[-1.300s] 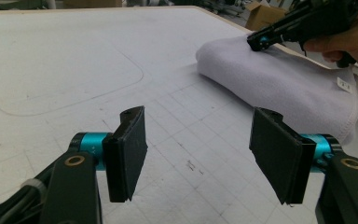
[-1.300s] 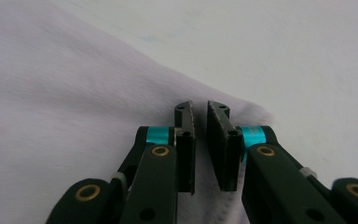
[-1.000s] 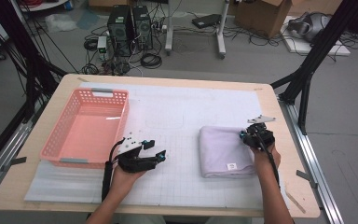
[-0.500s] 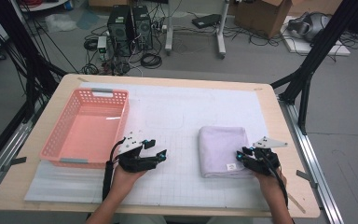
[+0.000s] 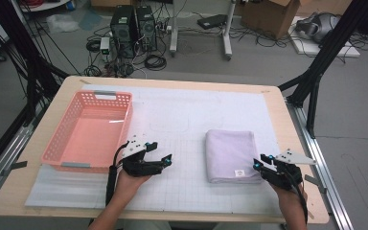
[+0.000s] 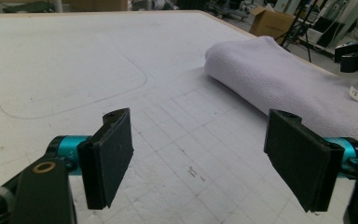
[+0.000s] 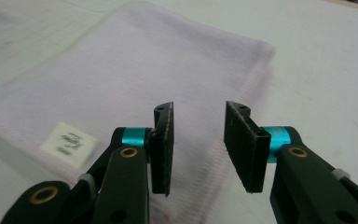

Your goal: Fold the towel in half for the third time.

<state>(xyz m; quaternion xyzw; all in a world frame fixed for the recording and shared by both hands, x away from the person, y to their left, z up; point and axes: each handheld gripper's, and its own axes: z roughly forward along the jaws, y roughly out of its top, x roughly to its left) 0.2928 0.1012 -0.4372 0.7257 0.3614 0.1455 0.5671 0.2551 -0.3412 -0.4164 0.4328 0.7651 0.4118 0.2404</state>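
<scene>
A folded lilac towel lies flat on the white gridded mat, right of centre. My right gripper is at the towel's near right corner, pointing left over it. In the right gripper view the jaws stand apart above the cloth with nothing between them; they have just been opening. My left gripper rests on the mat left of the towel, pointing right at it. Its jaws are wide apart and empty and have just been opening further. The towel lies beyond them.
An empty pink basket stands at the left of the mat, close behind my left hand. A white label is sewn near the towel's near edge. The table's right edge runs just past my right hand.
My right gripper has drawn back along the towel's right side to its near corner, jaws a little wider. The left gripper stayed put and its jaws spread wider.
</scene>
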